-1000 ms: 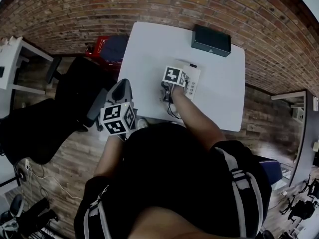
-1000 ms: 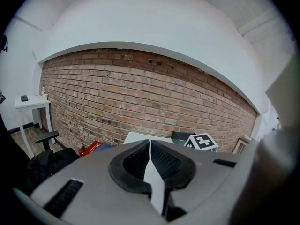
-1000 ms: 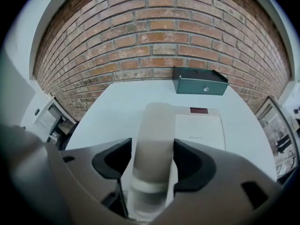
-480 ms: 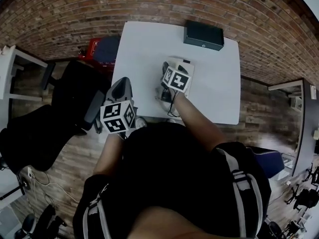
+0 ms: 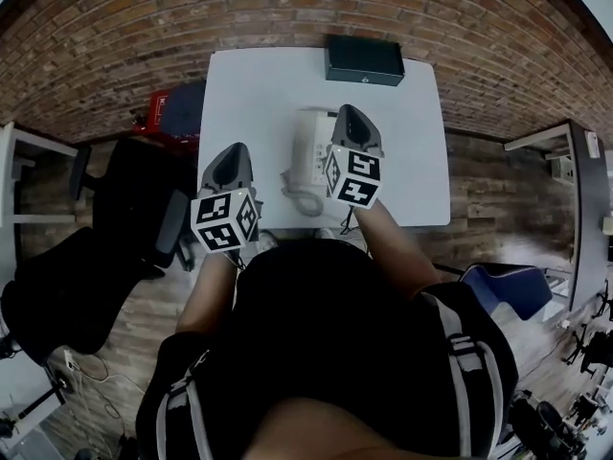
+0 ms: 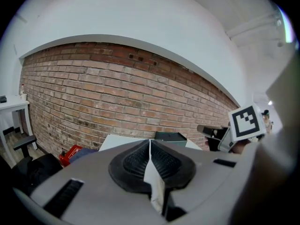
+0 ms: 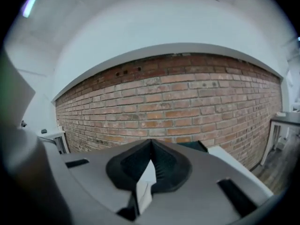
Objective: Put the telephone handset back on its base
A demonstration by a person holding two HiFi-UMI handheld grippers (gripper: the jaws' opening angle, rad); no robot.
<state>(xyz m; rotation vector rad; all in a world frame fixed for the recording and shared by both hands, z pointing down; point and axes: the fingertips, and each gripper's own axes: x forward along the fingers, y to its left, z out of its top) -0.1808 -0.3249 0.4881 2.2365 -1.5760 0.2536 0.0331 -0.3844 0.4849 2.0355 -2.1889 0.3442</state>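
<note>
The white telephone (image 5: 308, 149) lies on the white table (image 5: 249, 94), its coiled cord (image 5: 303, 201) trailing toward the near edge. Its handset seems to rest along the left side of the base; the detail is too small to be sure. My right gripper (image 5: 347, 113) hovers above the phone's right side and points toward the wall. Its jaws have just closed, and in the right gripper view it (image 7: 151, 143) is shut with nothing between the pads. My left gripper (image 5: 233, 151) hangs over the table's left edge, shut and empty (image 6: 150, 142).
A black box (image 5: 364, 59) stands at the table's far edge, also visible as the box (image 6: 171, 136) ahead of the left gripper. A brick wall (image 7: 187, 107) rises behind the table. A red item (image 5: 158, 113) and a dark chair (image 5: 134, 209) sit to the left on the wooden floor.
My right gripper has lifted off the telephone, where it was low over the phone's near end, and now points level at the wall. The left gripper has shifted slightly forward.
</note>
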